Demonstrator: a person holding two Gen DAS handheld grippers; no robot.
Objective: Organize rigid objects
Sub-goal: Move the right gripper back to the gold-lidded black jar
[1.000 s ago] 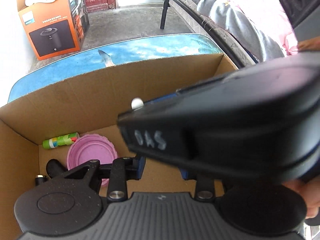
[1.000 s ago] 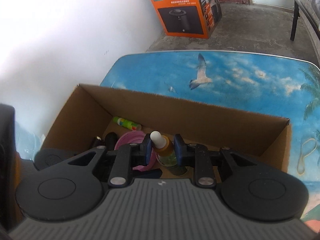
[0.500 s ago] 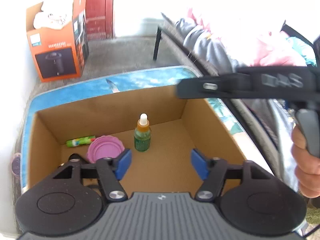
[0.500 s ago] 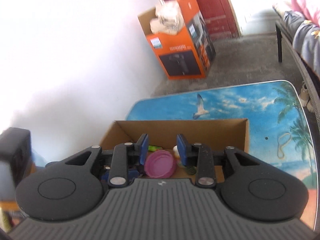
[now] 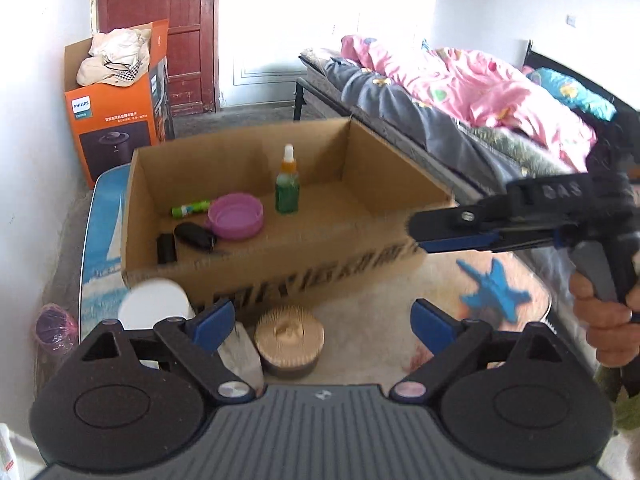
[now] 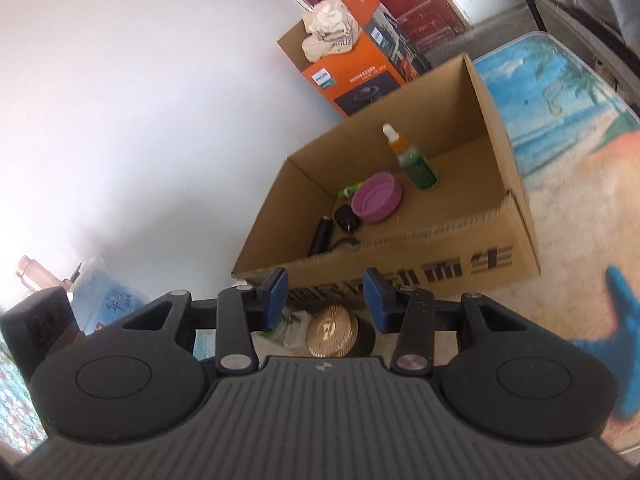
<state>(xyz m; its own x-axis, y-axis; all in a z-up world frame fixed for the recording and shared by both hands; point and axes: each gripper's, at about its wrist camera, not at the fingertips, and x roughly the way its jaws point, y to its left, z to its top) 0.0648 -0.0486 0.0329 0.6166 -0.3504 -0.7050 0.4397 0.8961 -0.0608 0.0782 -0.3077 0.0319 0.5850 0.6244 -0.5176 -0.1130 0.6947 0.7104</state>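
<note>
Well beyond tool [image 6: 325,295]: dropper bottle [image 6: 412,160].

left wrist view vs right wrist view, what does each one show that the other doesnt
Only the left wrist view shows the bed with the pink quilt, the round white lid and the right claw held by a hand.

Only the right wrist view shows the clear plastic bag with handwriting by the wall.

Both show the open cardboard box, the green dropper bottle standing in it, the purple round lid and the orange carton.
</note>
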